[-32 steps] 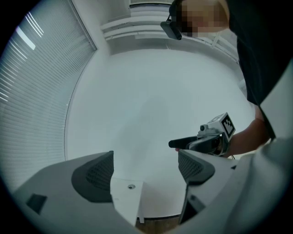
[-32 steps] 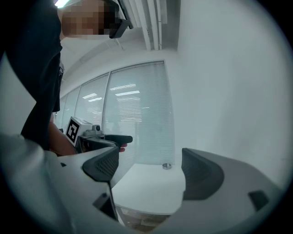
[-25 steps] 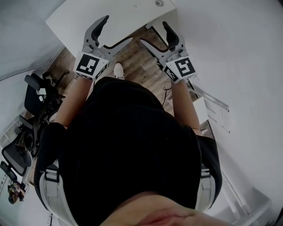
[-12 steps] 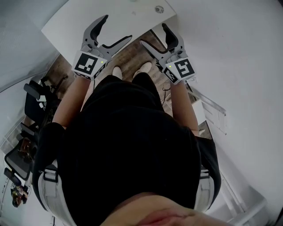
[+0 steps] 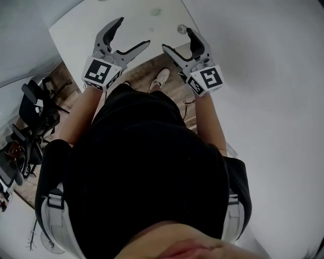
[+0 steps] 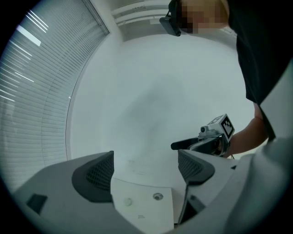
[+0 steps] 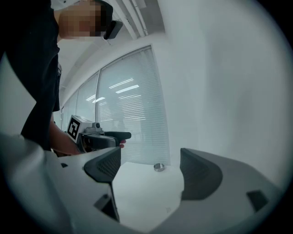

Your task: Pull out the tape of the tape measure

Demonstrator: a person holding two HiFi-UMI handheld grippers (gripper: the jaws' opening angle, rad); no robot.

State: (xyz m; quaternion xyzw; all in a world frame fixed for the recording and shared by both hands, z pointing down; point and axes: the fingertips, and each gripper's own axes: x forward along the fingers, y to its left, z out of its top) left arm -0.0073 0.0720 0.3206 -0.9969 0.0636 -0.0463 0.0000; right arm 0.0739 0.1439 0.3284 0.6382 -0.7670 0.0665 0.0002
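I hold both tools out level in front of me over the near corner of a white tabletop (image 5: 81,25), which fills the upper middle of the head view. My left tool (image 5: 132,33) sits upper left of centre with its jaws spread wide. Its own view shows only the tabletop's corner in the gap between the dark ribbed pads (image 6: 98,176), and nothing is gripped. My right tool (image 5: 177,39) sits upper right of centre, mirroring the left, tips pointing inward. Its jaws stand wide apart and have just been closing a little, with nothing between them but the view of the tabletop. I cannot pick out the tape measure for certain. A small round grey disc (image 5: 181,29) lies on the tabletop near its right edge, just beside the upper jaw of my right tool. It shows towards the tabletop's far edge in the right gripper view and low in the gap in the left gripper view. Whether that disc is the tape measure I cannot tell. A pale greenish round spot (image 5: 155,11) lies further up the tabletop, apart from both tools. Below the tools, a shoe (image 5: 161,78) stands on the wooden floor (image 5: 139,63), and my black top (image 5: 147,167) fills the centre of the frame. Dark office chairs (image 5: 33,114) stand at the left edge, and window blinds (image 6: 27,91) curve along the left of the left gripper view
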